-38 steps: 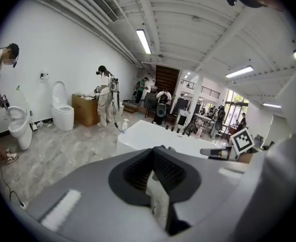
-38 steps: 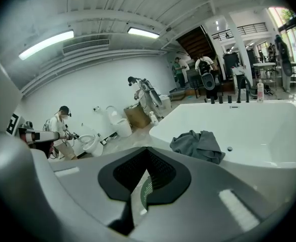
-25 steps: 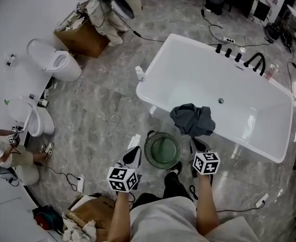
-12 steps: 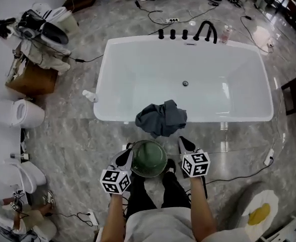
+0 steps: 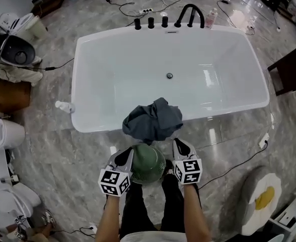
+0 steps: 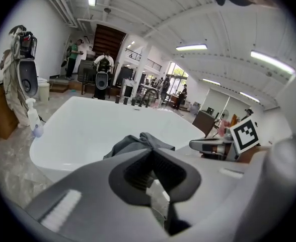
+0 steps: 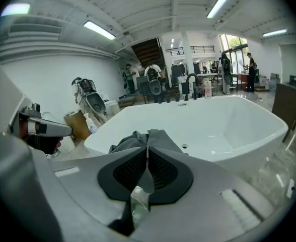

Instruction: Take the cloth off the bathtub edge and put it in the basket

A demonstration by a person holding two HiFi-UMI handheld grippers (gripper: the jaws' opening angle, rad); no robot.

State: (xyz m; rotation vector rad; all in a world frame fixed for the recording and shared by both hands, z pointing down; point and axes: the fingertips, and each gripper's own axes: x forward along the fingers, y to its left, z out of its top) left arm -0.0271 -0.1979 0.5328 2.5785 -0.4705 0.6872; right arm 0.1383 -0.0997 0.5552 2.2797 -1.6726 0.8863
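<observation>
- Left tool (image 5: 123,159): grey two-jaw piece with a marker cube, held low over the floor at the left of the basket; jaws pressed together with nothing between them, as its own view shows; tips aimed towards the bathtub's near edge
- Right tool (image 5: 180,149): same build, held at the right of the basket; jaws pressed together and empty; tips near the cloth but not touching it
- Dark grey-blue crumpled cloth (image 5: 153,119): draped in a heap over the near rim of the bathtub, about midway along it; part hangs down the outer wall towards the basket; it lies ahead of both tools in both gripper views; neither tool holds it
- Round green basket (image 5: 148,164): stands on the floor between the two tools, just beside the tub's near wall and below the cloth; contents cannot be made out
- White rectangular freestanding bathtub (image 5: 76,87): no water visible inside; a drain shows in the bottom
- Black taps and curved spout (image 5: 190,15): set in a row on the far rim
- Grey marbled floor (image 5: 62,155): carries the tub and basket; cables run across it
- White bottle (image 5: 64,105): on the floor at the tub's near left corner
- Brown cardboard box (image 5: 6,96): well to the left of the tub
- White toilet (image 5: 3,134): at the left edge, near the box
</observation>
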